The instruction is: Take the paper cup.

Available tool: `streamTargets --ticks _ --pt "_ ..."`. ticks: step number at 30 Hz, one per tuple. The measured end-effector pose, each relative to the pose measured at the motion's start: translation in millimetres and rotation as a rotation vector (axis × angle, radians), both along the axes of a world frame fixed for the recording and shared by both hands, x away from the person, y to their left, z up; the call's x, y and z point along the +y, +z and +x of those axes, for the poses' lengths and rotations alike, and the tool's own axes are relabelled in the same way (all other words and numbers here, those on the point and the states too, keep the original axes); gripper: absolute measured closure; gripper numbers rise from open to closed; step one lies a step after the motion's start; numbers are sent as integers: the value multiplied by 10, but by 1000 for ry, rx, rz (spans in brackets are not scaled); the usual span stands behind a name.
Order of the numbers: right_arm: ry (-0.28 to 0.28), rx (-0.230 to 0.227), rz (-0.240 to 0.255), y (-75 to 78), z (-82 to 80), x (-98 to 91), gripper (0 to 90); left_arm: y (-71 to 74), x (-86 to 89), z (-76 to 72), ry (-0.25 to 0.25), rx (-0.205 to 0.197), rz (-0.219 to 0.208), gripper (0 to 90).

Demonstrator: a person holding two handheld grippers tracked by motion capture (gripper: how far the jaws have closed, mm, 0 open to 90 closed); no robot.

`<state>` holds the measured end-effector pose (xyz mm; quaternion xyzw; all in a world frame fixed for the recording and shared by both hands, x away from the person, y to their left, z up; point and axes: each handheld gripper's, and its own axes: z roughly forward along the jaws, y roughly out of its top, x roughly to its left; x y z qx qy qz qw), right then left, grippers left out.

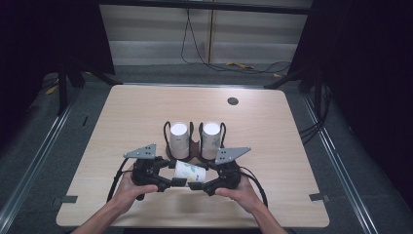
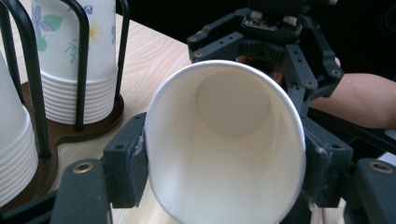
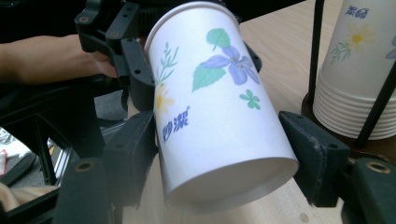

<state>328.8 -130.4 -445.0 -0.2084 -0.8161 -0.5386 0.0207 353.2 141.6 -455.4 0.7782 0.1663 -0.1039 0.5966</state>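
Observation:
A white paper cup [image 1: 190, 171] with a flower print lies on its side above the table's near middle, between both grippers. My left gripper [image 1: 178, 174] is at its mouth end. In the left gripper view I look into the cup [image 2: 224, 140]; the pads [image 2: 133, 163] of the left gripper [image 2: 226, 165] press its rim into an oval. My right gripper [image 1: 200, 180] is at the base end. In the right gripper view the cup [image 3: 215, 112] sits between the jaws of the right gripper [image 3: 224, 158]; the right pad [image 3: 310, 154] stands slightly off the wall.
Just behind the grippers a black wire holder on a brown base [image 1: 195, 157] carries two stacks of upturned cups [image 1: 179, 139] [image 1: 211, 139]. A round cable hole [image 1: 233, 101] sits at the far side of the table [image 1: 122, 126]. Cables lie on the floor beyond.

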Motion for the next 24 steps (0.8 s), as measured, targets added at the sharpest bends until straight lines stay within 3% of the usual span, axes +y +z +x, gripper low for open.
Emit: streamTargets --ticks 13,24 --pt "-20 0 -25 -25 -16 53 237 32 12 -31 16 -8 19 308" --pt "-66 2 -48 -41 -17 -22 227 67 78 -20 58 -6 15 307"
